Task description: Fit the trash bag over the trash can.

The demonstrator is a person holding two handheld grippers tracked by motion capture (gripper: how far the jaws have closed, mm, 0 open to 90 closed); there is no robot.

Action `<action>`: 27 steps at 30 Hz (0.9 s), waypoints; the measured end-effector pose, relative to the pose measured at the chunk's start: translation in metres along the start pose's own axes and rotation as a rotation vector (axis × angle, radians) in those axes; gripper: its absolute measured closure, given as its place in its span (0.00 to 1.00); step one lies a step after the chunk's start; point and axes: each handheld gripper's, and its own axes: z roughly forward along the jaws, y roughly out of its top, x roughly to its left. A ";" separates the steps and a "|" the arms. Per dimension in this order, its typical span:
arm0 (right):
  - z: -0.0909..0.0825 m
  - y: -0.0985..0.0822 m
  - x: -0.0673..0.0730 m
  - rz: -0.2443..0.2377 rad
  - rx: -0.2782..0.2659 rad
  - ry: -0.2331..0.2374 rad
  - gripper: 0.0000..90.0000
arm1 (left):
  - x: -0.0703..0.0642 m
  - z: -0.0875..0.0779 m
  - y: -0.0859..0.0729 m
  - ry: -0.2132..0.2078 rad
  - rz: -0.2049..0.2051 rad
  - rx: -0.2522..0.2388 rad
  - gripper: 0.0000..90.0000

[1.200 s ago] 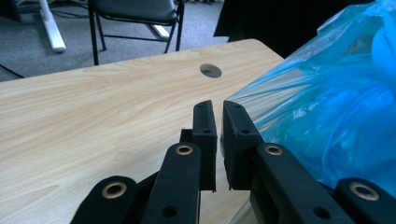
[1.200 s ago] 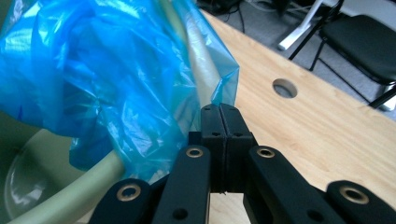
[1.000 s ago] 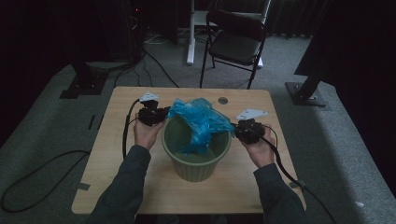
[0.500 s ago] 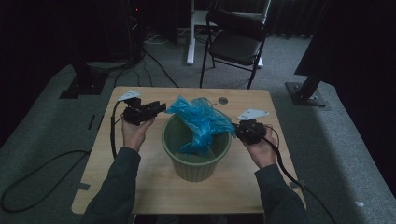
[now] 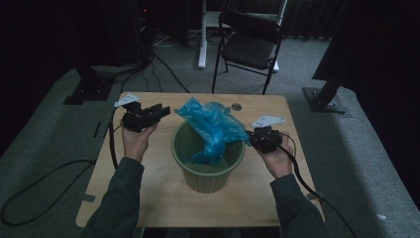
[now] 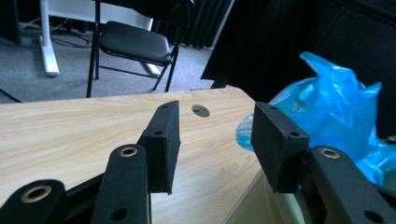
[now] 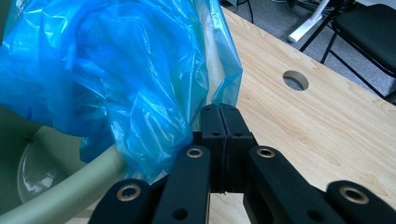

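Right now the blue plastic bag (image 5: 212,124) sits bunched over the green bin (image 5: 208,168) in the middle of your counter (image 5: 148,198), part of it hanging down inside the bin and part rising crumpled above the rim. Your right tongs (image 5: 251,137) are pressed tight together at the bin's right rim, and in the right gripper view (image 7: 219,114) a fold of the bag's edge is pinched between their pads, the film stretching away from them over the green rim. Your left tongs (image 5: 162,110) hang apart from the bag, off the bin's far left side; their jaws have just been opening, and in the left gripper view (image 6: 219,135) they stand wide with nothing between them, the bag lying just beyond the right-hand jaw. Behind the bin a round hole (image 5: 236,106) marks the counter's far edge, and a black folding chair (image 5: 252,44) stands on the grey carpet beyond it.
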 end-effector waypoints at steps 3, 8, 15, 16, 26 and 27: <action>0.001 0.000 0.001 0.000 0.001 0.001 1.00 | -0.004 -0.003 0.004 -0.012 0.016 -0.005 0.58; 0.001 0.000 0.002 -0.004 0.003 0.003 1.00 | -0.013 -0.004 0.007 -0.060 0.042 -0.021 0.57; 0.002 0.001 0.002 -0.009 0.001 0.004 1.00 | -0.027 0.003 0.011 -0.088 0.091 0.001 0.54; 0.002 0.001 0.002 -0.011 0.002 0.005 1.00 | -0.030 0.006 0.012 -0.093 0.099 0.005 0.53; 0.001 0.002 0.003 -0.025 0.006 -0.003 1.00 | -0.053 0.016 0.006 -0.033 0.216 0.067 0.93; 0.001 0.002 0.003 -0.025 0.006 -0.003 1.00 | -0.054 0.015 0.004 -0.033 0.221 0.070 0.97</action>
